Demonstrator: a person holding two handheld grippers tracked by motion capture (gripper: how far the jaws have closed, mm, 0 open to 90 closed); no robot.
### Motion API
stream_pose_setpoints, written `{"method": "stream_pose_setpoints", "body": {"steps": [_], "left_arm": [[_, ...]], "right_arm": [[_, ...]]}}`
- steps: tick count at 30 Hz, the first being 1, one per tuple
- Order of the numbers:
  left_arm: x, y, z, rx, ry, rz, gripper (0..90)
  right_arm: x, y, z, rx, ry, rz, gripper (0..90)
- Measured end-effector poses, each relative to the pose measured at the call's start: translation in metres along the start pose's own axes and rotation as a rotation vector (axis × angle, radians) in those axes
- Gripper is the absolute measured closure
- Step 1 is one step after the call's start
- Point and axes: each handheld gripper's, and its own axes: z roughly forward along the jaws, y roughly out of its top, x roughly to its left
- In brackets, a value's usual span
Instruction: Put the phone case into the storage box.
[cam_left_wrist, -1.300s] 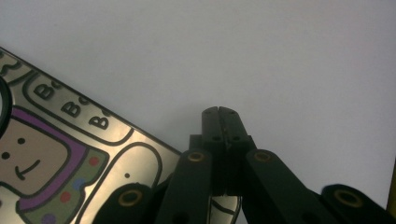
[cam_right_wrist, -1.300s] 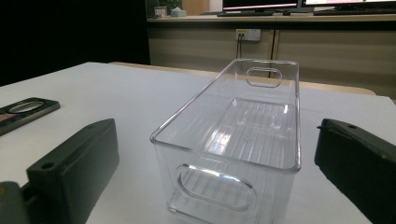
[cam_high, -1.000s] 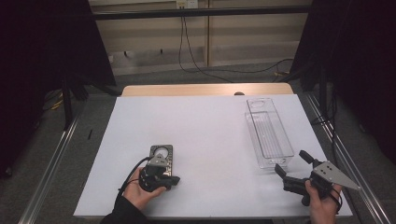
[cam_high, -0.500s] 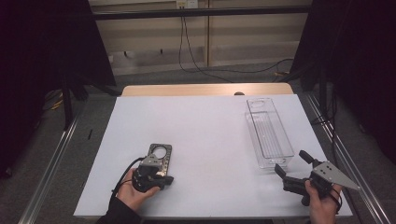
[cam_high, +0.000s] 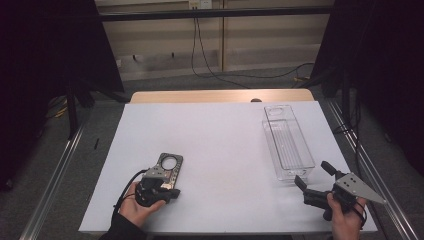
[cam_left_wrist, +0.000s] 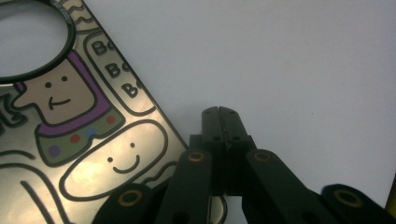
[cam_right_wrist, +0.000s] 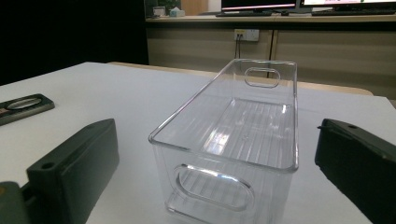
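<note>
A dark phone case (cam_high: 168, 165) with a round camera hole lies flat on the white table (cam_high: 225, 145) at the front left. Its cartoon print (cam_left_wrist: 84, 116) is large in the left gripper view. My left gripper (cam_high: 161, 188) sits just in front of the case, held in a hand. Its jaws are shut on nothing, and the tips (cam_left_wrist: 222, 114) rest over bare table beside the case's right edge. A clear plastic bin (cam_high: 286, 141) stands empty at the right. My right gripper (cam_high: 313, 174) is open just in front of the bin (cam_right_wrist: 233, 140), and in its own view the gripper (cam_right_wrist: 215, 135) frames the bin's near end.
A wooden strip (cam_high: 220, 96) runs along the table's far edge. Metal rails (cam_high: 60, 170) flank both sides, and cables (cam_high: 205, 60) lie on the floor behind. The phone case (cam_right_wrist: 23, 107) also shows far left in the right gripper view.
My left gripper has slid a little left and back toward the person, which uncovers more of the case. The right gripper and the bin have not moved.
</note>
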Motion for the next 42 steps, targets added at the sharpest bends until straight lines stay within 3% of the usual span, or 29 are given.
{"method": "stream_pose_setpoints", "body": {"steps": [12, 15, 26, 31, 42], "left_arm": [[0.008, -0.008, -0.010, -0.001, 0.004, -0.017, 90.0], [0.009, -0.008, -0.012, 0.012, 0.016, -0.001, 90.0], [0.017, -0.016, -0.021, -0.003, 0.026, -0.033, 90.0], [0.016, -0.020, -0.023, -0.016, 0.060, -0.005, 90.0], [0.015, -0.019, -0.024, -0.006, 0.070, -0.004, 90.0]], "right_arm": [[0.000, 0.000, 0.000, 0.003, 0.003, -0.002, 0.0], [0.000, 0.000, 0.000, 0.000, 0.002, -0.002, 0.0], [0.000, 0.000, 0.000, 0.003, 0.006, -0.004, 0.0], [0.001, 0.000, 0.001, 0.004, 0.006, -0.008, 0.0], [0.001, 0.000, 0.001, 0.005, 0.006, -0.005, 0.0]]}}
